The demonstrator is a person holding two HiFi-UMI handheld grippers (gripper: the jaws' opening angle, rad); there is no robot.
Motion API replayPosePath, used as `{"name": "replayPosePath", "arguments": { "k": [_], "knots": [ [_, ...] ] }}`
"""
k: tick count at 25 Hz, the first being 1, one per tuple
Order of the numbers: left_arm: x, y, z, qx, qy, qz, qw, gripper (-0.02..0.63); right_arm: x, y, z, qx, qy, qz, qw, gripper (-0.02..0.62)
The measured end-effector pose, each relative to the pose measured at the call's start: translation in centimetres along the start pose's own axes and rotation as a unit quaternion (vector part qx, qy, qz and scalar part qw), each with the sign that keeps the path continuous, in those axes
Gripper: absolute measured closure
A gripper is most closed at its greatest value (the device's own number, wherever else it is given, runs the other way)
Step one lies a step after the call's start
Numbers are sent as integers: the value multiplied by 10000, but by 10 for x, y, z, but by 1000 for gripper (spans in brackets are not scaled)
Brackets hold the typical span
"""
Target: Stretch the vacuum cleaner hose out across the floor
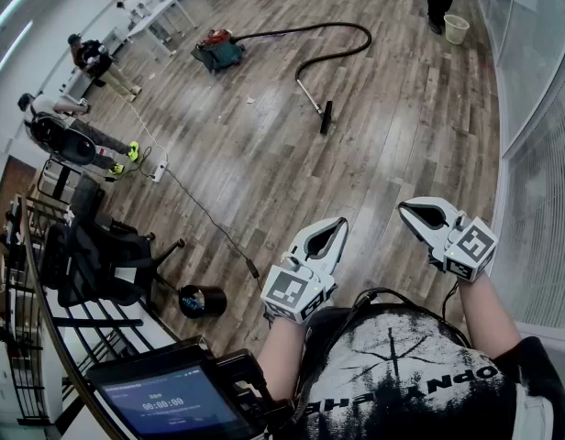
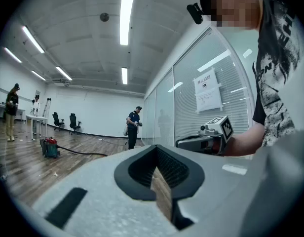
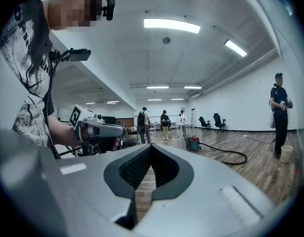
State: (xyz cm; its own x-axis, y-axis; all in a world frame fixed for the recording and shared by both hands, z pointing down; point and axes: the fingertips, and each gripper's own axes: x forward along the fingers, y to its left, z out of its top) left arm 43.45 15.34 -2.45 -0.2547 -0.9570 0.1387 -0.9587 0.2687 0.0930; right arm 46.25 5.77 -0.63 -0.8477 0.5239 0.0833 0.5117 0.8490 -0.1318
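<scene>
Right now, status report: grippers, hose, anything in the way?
Left gripper and right gripper shut, both empty. Vacuum hose curled on floor far ahead, untouched. Thin cable across floor at left.

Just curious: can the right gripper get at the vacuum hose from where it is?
Probably not yet. The hose lies far across the floor from the right gripper; nothing blocks the way, so walking over should do.

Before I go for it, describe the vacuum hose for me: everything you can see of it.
The hose is black, slender and looks like flexible plastic. It leaves the red-and-teal vacuum cleaner, runs along the wooden floor, doubles back in a hairpin and joins a pale straight wand ending in a dark floor nozzle. It lies slack, untouched, far ahead.
</scene>
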Motion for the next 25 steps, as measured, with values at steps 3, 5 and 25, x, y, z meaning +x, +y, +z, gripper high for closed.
{"name": "replayPosePath", "arguments": {
  "k": [3, 5, 25],
  "knots": [
    [1, -1, 0, -6, 11, -27, 10000, 607, -2, 2, 1, 79, -63, 45, 9999, 591],
    [1, -1, 0, -4, 24, -33, 10000, 607, -1, 2, 2, 115, -31, 9, 9999, 591],
    [5, -4, 5, 48, 73, -30, 10000, 607, 3, 13, 4, 191, -67, 314, 9993, 589]
  ]
}}
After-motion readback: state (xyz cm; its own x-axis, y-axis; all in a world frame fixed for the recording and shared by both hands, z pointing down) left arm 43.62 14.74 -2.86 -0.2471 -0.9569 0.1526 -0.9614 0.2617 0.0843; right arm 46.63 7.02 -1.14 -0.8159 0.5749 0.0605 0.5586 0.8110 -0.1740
